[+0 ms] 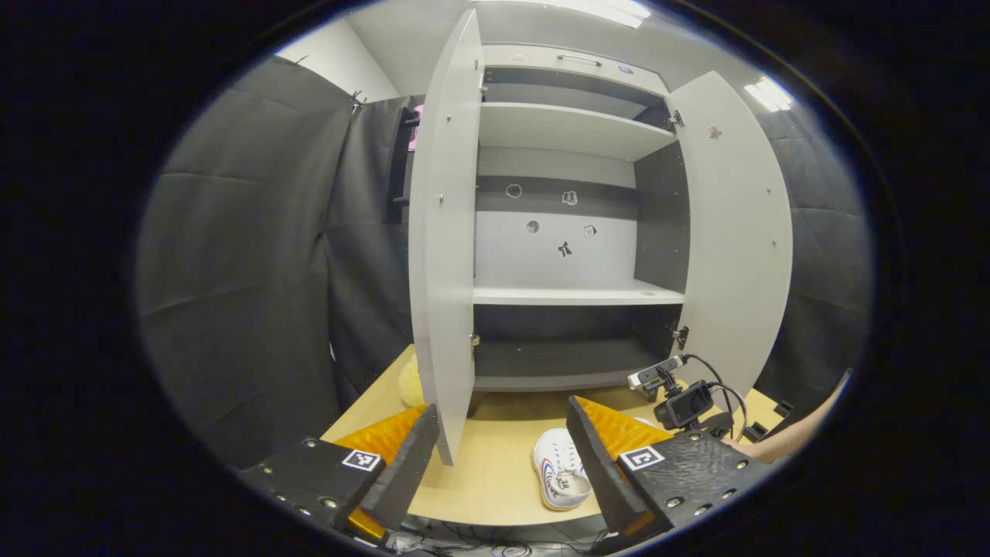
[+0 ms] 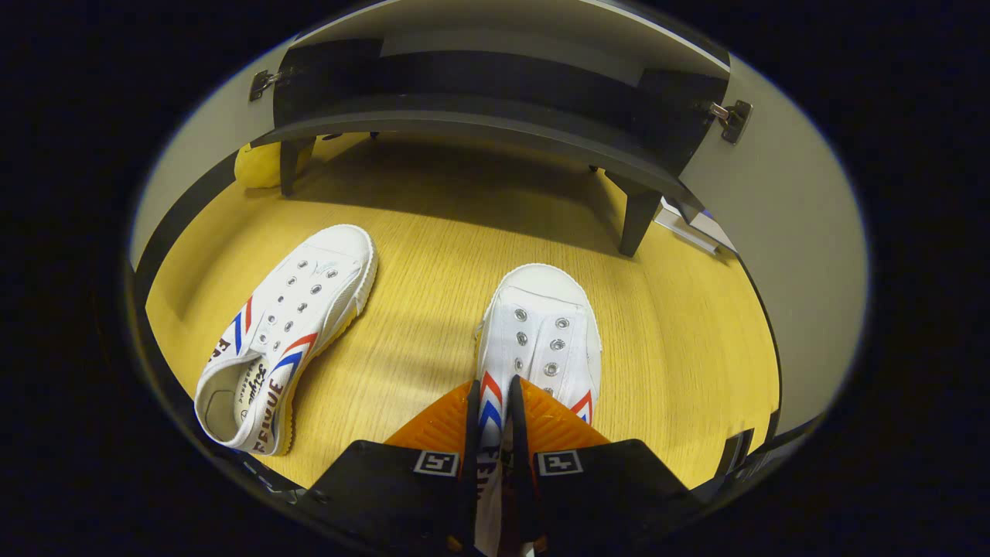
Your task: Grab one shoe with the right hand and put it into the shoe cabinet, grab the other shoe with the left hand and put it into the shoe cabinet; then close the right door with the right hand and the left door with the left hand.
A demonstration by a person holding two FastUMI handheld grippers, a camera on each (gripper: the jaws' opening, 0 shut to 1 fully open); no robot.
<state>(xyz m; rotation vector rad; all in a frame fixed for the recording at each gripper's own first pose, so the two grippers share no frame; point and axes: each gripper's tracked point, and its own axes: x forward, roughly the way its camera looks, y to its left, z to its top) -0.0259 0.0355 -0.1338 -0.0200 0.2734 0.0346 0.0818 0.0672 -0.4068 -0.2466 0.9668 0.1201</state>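
In the right gripper view, my right gripper (image 2: 493,402) is shut on the side wall of a white shoe (image 2: 541,325) with red and blue stripes, which rests on the wooden table (image 2: 433,232). A second white shoe (image 2: 290,329) lies to its left, toe towards the cabinet. In the left gripper view, my left gripper (image 1: 503,433) is open and held back above the table's near edge, facing the shoe cabinet (image 1: 568,224), whose two doors stand open. A white shoe (image 1: 561,468) lies on the table between its fingers, farther off. The right gripper (image 1: 681,402) and a hand show at the lower right.
The left door (image 1: 441,232) swings out towards me, the right door (image 1: 735,232) stands open on the far side. The cabinet's shelves (image 1: 576,294) are bare. The cabinet stands on short dark legs (image 2: 638,220). A yellow object (image 2: 263,166) sits by the cabinet's left leg.
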